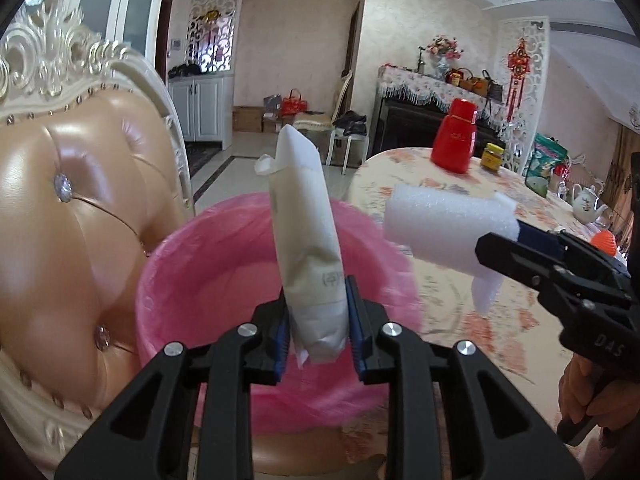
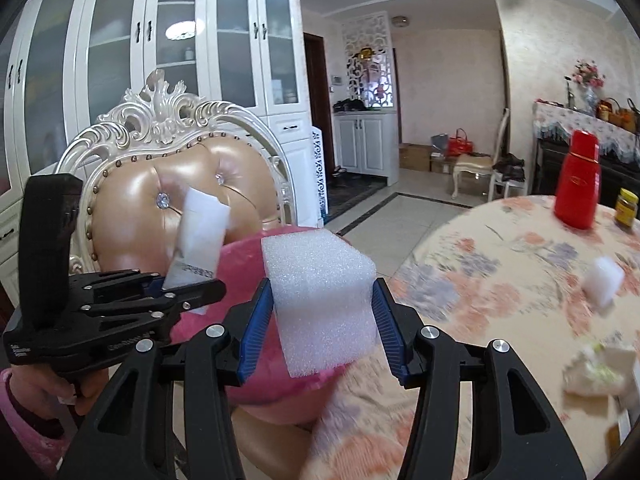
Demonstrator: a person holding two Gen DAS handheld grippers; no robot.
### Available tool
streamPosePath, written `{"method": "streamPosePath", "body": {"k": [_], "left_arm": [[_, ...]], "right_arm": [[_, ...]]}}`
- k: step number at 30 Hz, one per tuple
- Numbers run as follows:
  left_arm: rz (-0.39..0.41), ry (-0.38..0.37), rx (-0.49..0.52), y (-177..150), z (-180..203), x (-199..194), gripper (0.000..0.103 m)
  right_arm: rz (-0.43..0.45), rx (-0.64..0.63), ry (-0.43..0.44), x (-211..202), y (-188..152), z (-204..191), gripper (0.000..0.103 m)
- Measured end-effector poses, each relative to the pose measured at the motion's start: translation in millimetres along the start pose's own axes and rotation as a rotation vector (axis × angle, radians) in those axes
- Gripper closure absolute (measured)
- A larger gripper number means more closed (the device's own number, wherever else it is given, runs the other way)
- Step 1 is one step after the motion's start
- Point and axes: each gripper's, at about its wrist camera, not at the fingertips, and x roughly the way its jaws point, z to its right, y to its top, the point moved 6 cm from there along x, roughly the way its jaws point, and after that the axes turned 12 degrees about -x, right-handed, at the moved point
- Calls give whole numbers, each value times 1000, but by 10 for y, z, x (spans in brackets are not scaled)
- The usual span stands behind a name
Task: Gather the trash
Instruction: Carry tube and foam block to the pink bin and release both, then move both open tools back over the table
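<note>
Two black tools with blue ribbed pads are in view, one in each hand. The left tool (image 1: 318,320) is nearly closed, its pads pressing the lower end of one soft white squeeze tube with a flat crimped tip (image 1: 306,236), which stands almost upright. The right tool (image 2: 322,320) stands about half open, clamped on one white block of open-cell packing foam (image 2: 320,300), rectangular and pitted all over. From the left wrist view this same block points out sideways from the right tool (image 1: 500,236).

Both pieces of trash hang over one round bin lined with a crinkled, thin pink plastic bag (image 1: 240,248); the tube is above its middle, the foam near the rim on the table side. The bin sits beside the near edge of the round table under a floral cream cloth (image 2: 500,248).

Behind the bin stands one carved cream chair with a glossy tan button-tufted leather back (image 1: 80,208). On the table, toward its far edge, are one red plastic flask with a cap (image 2: 578,184) and one small yellow-lidded jar (image 2: 626,206) just beside it. Nearer lie one small white foam cube (image 2: 602,286) and, at the near right edge, one blurred crumpled white wrapper (image 2: 596,368).
</note>
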Motion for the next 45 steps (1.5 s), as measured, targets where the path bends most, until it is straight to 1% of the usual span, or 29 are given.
{"method": "streamPosePath", "body": {"k": [1, 2, 4, 5, 6, 7, 8, 11, 13, 15, 17, 18, 19, 22, 23, 25, 28, 29, 32, 35, 37, 41, 43, 45], "left_arm": [[-7, -2, -2, 8, 16, 67, 77], [-14, -1, -7, 42, -56, 119, 74], [-18, 14, -20, 85, -147, 206, 65], [-20, 22, -28, 102, -201, 244, 55], [-16, 34, -41, 117, -268, 261, 44], [-7, 48, -53, 128, -306, 282, 41], [1, 64, -66, 147, -368, 281, 37], [15, 94, -104, 157, -537, 221, 35], [32, 114, -116, 127, -559, 139, 27], [71, 136, -127, 79, -553, 3, 11], [115, 142, -128, 51, -491, -107, 5], [146, 140, -122, 37, -435, -172, 5], [158, 134, -116, 17, -375, -212, 5], [173, 89, -107, -40, -171, -257, 5], [176, 71, -107, -55, -92, -258, 5], [186, 30, -99, -90, 115, -265, 5], [195, -12, -55, -140, 506, -213, 5], [193, -28, -38, -163, 628, -203, 5], [162, -96, 15, -262, 1070, -141, 5], [118, -163, 52, -345, 1476, -73, 5], [102, -199, 75, -401, 1709, -38, 5], [54, -251, 134, -545, 2235, 106, 5], [18, -275, 150, -645, 2470, 202, 5], [-28, -298, 154, -755, 2694, 292, 5]], "right_arm": [[-1, 5, 5, 55, 24, -11, 53], [-5, 11, 8, 113, 29, -1, 52], [-4, 29, 20, 211, 50, 4, 49], [-3, 40, 35, 279, 68, -5, 44], [-2, 47, 41, 332, 83, -12, 30], [4, 48, 41, 348, 90, -8, 27], [11, 48, 45, 366, 105, -15, 27], [14, 52, 43, 349, 105, 5, 27], [15, 58, 36, 291, 86, 45, 27], [19, 63, 16, 174, 51, 117, 27], [18, 63, -9, 45, -11, 202, 26], [14, 66, -28, -32, -57, 251, 24], [12, 69, -38, -91, -97, 293, 23], [6, 79, -92, -347, -267, 460, 22], [-3, 78, -123, -447, -338, 526, 21], [-7, 86, -167, -623, -460, 652, 19], [-46, 110, -231, -868, -681, 857, 19], [-61, 116, -277, -977, -768, 945, 19], [-88, 138, -363, -1257, -985, 1166, 19], [-109, 202, -438, -1558, -1220, 1439, 19], [-108, 239, -478, -1759, -1359, 1600, 19], [-90, 290, -587, -2266, -1645, 1951, 19], [-90, 309, -636, -2510, -1780, 2117, 19], [-94, 331, -665, -2690, -1895, 2265, 19]]}}
